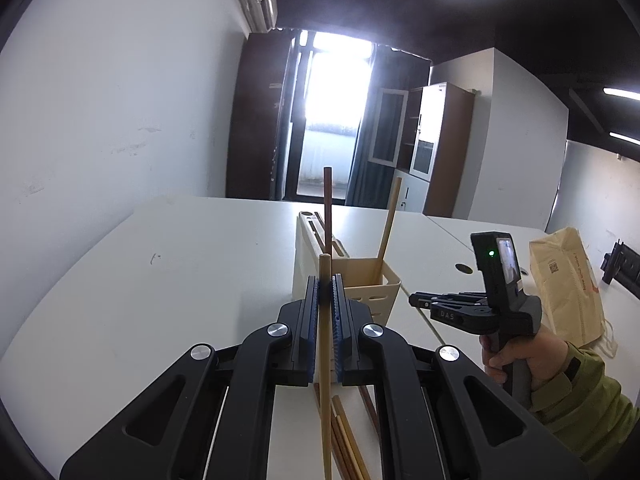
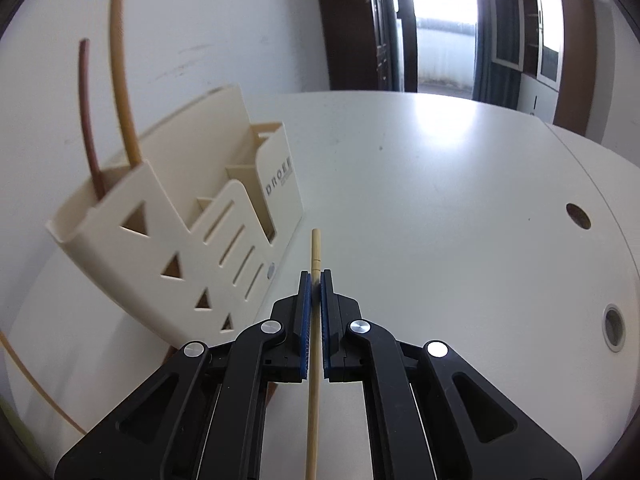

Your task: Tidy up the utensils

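Left gripper (image 1: 325, 280) is clamped on a pale chopstick (image 1: 325, 360), blue pads (image 1: 313, 320) pressed against both sides of it. The stick runs straight up through the jaws, its top end poking out just above the fingertips, its lower end dropping out of the bottom of the view. Right behind it sits the cream holder (image 1: 376, 292), on the white table (image 1: 180, 280). Two sticks already stand in there: a dark brown chopstick (image 1: 327, 208) upright, and a light chopstick (image 1: 390, 224) leaning to the right in the near compartment. Below the left gripper, loose chopsticks (image 1: 348, 440) lie in a bunch on the table, light and dark ones mixed.

Over on the right, the right gripper (image 2: 315, 276) is gripping a second pale stick (image 2: 314, 340), jaws closed tight on it. Its tip sticks out past the fingertips, pointing toward the far side of the table. From the left view you see that gripper held out to the right of the holder, a hand (image 1: 520, 356) in a green sleeve wrapped around its handle. From the right view the holder (image 2: 180, 240) stands to the left, tilted by the lens, with triangle and slot cut-outs in its side. A paper bag (image 1: 568, 280) lies at the far right.
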`<state>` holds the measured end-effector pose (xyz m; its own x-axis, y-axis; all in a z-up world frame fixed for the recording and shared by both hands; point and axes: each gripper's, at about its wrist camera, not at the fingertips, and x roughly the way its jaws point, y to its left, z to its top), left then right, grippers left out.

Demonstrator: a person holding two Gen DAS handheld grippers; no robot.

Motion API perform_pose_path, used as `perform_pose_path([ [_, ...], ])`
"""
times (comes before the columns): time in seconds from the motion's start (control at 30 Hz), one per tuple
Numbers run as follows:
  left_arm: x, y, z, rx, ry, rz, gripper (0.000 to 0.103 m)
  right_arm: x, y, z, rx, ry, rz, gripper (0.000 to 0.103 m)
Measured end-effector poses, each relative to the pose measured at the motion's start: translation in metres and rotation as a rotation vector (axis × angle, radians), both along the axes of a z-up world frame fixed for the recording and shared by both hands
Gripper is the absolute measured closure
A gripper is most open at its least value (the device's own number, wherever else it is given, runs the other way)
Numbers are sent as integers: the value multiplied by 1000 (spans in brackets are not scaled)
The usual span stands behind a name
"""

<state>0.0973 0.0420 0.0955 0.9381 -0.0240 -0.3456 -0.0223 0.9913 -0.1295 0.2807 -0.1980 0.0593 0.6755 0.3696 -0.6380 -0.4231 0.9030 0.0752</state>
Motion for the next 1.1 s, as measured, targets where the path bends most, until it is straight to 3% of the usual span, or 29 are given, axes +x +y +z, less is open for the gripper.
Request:
perform_pose_path([
  [0.17, -5, -6, 14, 12, -35, -3, 97, -33, -9, 45, 73, -146, -15, 98],
  [0.43, -8, -17, 45, 61, -108, -7, 97, -80, 2, 87, 210, -346, 34, 98],
  [0.93, 10, -27, 65, 80, -186, -32, 97, -105, -2, 105, 370, -563, 8, 98],
  [1.1, 15, -20, 75, 47, -228, -28, 97, -114, 1, 110, 419, -667, -3, 98],
])
